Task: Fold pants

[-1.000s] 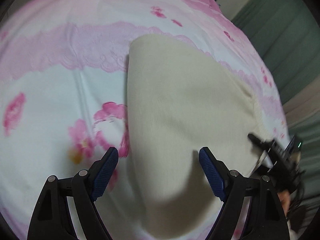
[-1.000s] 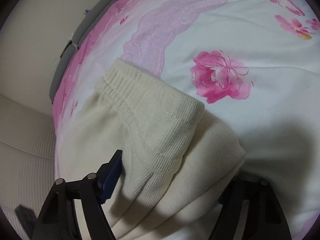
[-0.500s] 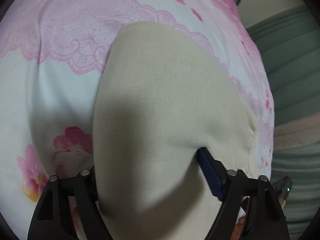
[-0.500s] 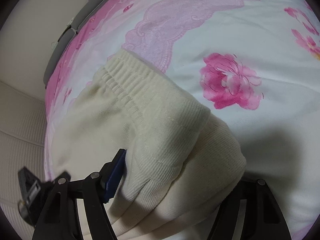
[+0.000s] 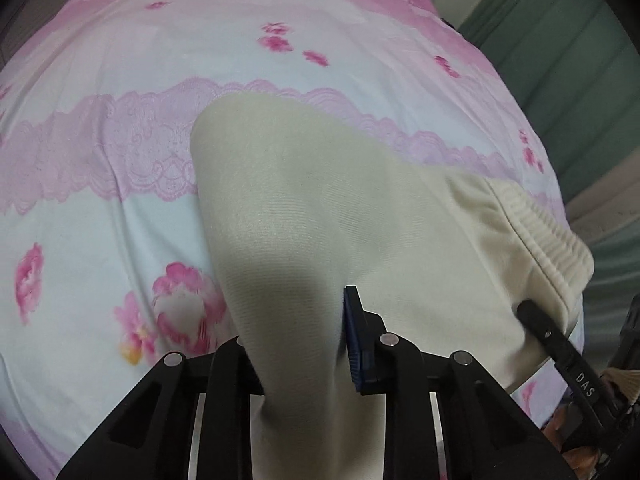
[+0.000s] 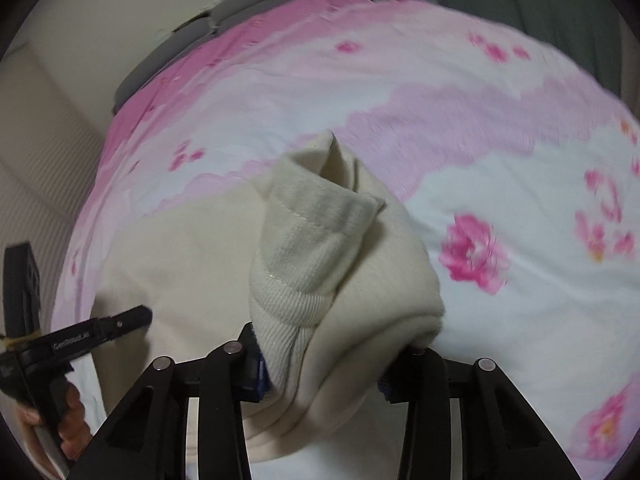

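Cream pants [image 5: 320, 208] lie on a pink flowered bedsheet [image 5: 120, 80]. My left gripper [image 5: 300, 352] pinches a raised fold of the pants; its jaws are closing, with cloth pressed against the blue pad [image 5: 356, 340]. The ribbed waistband [image 5: 536, 232] is lifted at the right, where the right gripper's finger [image 5: 560, 352] shows. In the right wrist view my right gripper [image 6: 320, 376] is closing on the bunched waistband [image 6: 312, 232], which fills the gap between its jaws. The left gripper [image 6: 100, 328] appears at the left edge over the pants [image 6: 192, 264].
The sheet [image 6: 480, 100] spreads wide beyond the pants. A grey bed edge [image 6: 240, 12] runs along the far side. A green curtain [image 5: 560, 40] hangs at the right. A cream ribbed surface [image 6: 36, 168] lies beside the bed. A person's hand [image 6: 68, 412] grips the left tool.
Both grippers have closed onto the cloth and risen, pulling the pants up from the sheet. The right gripper has rolled, and the waistband now stands bunched between its jaws.
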Demonstrator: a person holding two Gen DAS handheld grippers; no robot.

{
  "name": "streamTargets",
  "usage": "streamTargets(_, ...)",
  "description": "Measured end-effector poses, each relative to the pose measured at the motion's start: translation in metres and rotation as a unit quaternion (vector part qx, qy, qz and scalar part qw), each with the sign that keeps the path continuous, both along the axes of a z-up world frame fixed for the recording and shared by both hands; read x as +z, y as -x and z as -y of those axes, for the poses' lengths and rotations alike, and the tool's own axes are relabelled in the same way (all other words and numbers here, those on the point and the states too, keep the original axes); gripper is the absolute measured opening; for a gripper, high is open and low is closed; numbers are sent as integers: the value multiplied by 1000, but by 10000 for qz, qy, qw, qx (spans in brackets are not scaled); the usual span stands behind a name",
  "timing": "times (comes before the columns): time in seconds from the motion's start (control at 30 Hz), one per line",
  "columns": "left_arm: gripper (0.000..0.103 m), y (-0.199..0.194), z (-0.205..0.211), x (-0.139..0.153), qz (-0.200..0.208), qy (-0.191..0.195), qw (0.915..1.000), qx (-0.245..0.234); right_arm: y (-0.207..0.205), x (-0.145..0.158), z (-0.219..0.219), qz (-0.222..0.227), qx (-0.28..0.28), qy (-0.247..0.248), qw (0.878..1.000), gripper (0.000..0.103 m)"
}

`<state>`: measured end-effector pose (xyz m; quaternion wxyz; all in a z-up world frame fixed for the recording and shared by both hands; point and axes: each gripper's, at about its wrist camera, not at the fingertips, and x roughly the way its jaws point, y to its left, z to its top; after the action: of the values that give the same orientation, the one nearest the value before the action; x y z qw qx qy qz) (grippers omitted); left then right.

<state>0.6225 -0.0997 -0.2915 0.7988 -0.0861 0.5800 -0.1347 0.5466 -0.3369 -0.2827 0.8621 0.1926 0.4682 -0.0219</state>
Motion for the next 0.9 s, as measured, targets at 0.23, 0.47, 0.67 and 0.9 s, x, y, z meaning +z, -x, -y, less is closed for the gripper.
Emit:
streamTargets(0.23,23,49,-25,46,170,104,9996,-223,33,62,-24,323,344,343,9983,37)
streamTargets(0.47,23,105,-61,100,309,1,9981,-535,90,111,-56,368,425,327,9979,37)
streamTargets(0.67,23,150,-98,140,384,-167,9971,-632,133,143,-99,403,675,357,9963,37)
streamTargets(0.9,22,198,-149,166,447,-202,9987,-158,158,172,-144,498,1387,241,9888,37)
